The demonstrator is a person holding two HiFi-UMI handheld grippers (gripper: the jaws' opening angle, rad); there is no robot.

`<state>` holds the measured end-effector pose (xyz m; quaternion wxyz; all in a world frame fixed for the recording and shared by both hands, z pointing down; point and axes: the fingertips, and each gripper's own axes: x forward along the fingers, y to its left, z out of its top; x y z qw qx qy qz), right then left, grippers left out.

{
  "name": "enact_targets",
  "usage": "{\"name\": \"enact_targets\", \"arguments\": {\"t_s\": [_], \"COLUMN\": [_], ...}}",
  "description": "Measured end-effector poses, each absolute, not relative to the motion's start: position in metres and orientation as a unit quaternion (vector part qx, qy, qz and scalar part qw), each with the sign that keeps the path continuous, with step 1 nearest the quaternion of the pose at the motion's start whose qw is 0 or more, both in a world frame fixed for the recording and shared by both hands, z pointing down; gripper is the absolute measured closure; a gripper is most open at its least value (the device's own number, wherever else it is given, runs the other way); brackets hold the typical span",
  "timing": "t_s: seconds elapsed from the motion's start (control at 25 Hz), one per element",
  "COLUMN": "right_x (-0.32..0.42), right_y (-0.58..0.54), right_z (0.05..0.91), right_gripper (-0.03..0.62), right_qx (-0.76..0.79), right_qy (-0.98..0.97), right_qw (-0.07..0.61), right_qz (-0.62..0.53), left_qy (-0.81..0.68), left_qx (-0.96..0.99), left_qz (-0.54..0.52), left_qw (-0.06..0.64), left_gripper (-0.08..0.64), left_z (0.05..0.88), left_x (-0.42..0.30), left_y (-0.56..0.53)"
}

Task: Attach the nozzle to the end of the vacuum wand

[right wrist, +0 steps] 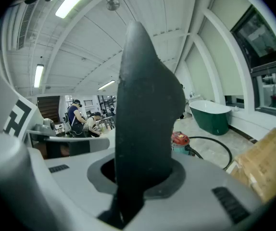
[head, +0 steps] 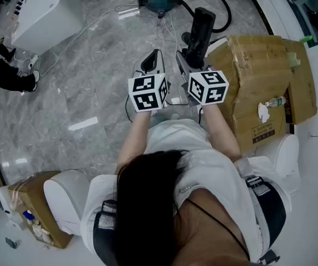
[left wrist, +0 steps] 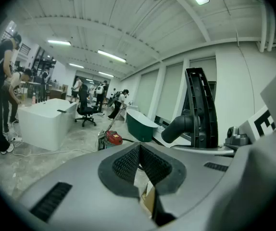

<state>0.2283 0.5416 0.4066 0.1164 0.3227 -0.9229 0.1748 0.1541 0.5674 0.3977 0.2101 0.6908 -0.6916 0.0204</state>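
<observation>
**Nozzle gripped, joint not yet made**

Marble floor lies open ahead of the person, with a cardboard box close on the right. Farther out sits the red vacuum canister, its black hose curving across the floor. No view shows the wand's end clearly, so nothing is joined as far as can be seen. The black nozzle stands upright in the air in front of the person, clamped between the jaws of the right gripper. Beside it, the left gripper has its ribbed pads pressed together on nothing. By my reading, pickup is done. Finding the wand, lining up and pushing the nozzle on all remain.
</observation>
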Motion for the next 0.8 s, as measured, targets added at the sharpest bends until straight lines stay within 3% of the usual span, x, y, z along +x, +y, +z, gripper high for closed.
{"name": "enact_targets", "arguments": {"t_s": [0.8], "right_x": [0.179], "right_y": [0.525], "right_z": [0.416], "right_gripper": [0.506], "right_qx": [0.332], "right_qy": [-0.916], "right_qw": [0.126], "right_qz": [0.190], "left_qy": [-0.680], "left_qx": [0.704], "left_qz": [0.050], "left_qw": [0.202], "left_gripper": [0.557], "left_z": [0.412], "left_x": [0.106], "left_y": [0.545]}}
